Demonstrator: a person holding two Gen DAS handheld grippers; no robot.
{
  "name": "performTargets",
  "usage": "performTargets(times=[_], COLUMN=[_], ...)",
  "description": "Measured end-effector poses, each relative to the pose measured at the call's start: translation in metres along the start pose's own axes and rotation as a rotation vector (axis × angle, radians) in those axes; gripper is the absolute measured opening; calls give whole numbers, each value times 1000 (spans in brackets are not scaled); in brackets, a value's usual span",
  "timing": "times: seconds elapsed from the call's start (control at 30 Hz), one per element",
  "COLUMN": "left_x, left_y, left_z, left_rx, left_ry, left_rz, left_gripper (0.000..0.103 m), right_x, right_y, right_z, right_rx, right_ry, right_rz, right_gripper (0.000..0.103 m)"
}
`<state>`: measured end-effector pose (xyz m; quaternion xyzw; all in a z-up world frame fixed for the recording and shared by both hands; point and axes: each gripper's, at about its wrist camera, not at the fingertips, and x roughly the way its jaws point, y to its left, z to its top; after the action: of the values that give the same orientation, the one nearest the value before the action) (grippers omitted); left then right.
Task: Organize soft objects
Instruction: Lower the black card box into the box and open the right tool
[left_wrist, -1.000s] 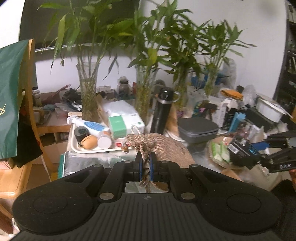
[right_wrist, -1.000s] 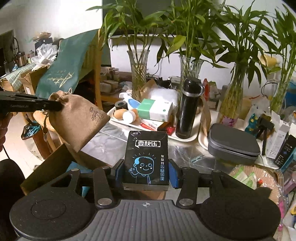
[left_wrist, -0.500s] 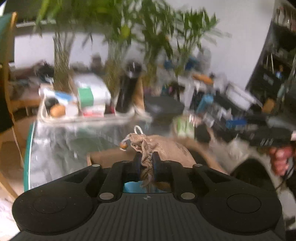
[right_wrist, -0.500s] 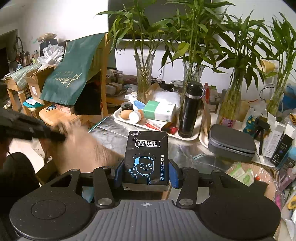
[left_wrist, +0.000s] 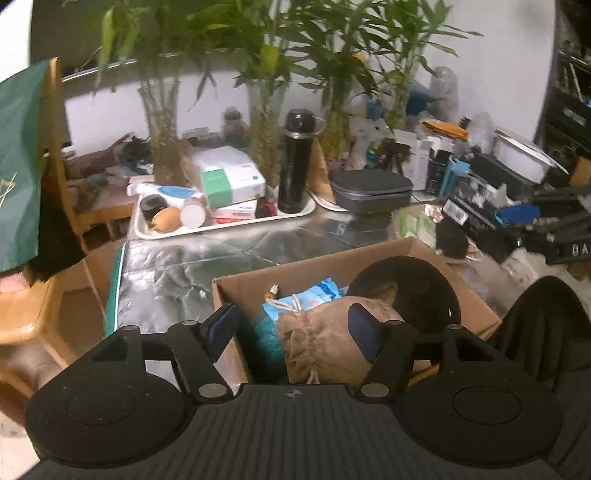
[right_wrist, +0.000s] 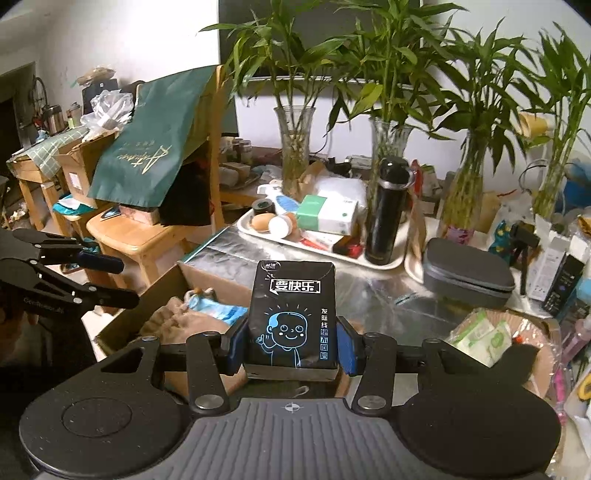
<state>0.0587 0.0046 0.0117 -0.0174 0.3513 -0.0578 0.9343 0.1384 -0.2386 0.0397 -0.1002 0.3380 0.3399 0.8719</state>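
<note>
A brown burlap drawstring pouch (left_wrist: 325, 332) lies in the open cardboard box (left_wrist: 314, 258) on a light blue packet (left_wrist: 306, 299). My left gripper (left_wrist: 291, 328) hovers over it. Its jaws are opening, and the blue pads stand wide apart without pressing on the pouch. In the right wrist view the pouch (right_wrist: 173, 321) shows inside the box (right_wrist: 162, 284), with the left gripper (right_wrist: 122, 282) spread at the left. My right gripper (right_wrist: 291, 343) is shut on a black tissue pack (right_wrist: 293, 314) with a blue cartoon face, held beside the box.
A white tray (right_wrist: 391, 264) bears a black flask (right_wrist: 384, 214), an egg, a small bottle and boxes. Glass vases of bamboo stand behind it. A grey zip case (right_wrist: 465, 273) and a plate of green packets (right_wrist: 480, 336) sit to the right. A wooden chair (right_wrist: 140, 236) with a green bag stands on the left.
The left gripper, earlier shut on the pouch's neck, came down over the box and opened. The pouch dropped into the box. The right gripper still holds the black pack.
</note>
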Motion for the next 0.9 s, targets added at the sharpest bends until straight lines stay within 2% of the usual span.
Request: performTargets(times=[0.27,0.53,0.57,0.6,0.63,0.77,0.83,0.9], left_x=[-5,-13,-14,-15,-15,-21,-23,-25], left_y=[-7,-12,-12,-12,-12,-9,-8,-9], left_z=[-5,-5,-5,-5,-5,-7,-8,-8], left_rx=[-9,-10,-10,-11,-14,-43,-44,-37], left_ry=[5,-15,-19,-21,-22,-29,-40,-54], left_rz=[33,43,47,50,55,68,77,94], left_gripper=[68,69,69,69,69,71,79,80], right_x=[19,21,29,36,42,45,42,37], right_y=[6,16,16,17,17,15,15,17], right_z=[-16,-3,-5,-7,-10,-19,-21,-24], right_rx=[23,33,26,16,6,43,46,36], right_ry=[80,60,77,104,121,123,113,95], right_rz=[-9,-10,-18,-29,-53,-48,-61,-76], right_gripper=[52,54,69,93,98,99,101,103])
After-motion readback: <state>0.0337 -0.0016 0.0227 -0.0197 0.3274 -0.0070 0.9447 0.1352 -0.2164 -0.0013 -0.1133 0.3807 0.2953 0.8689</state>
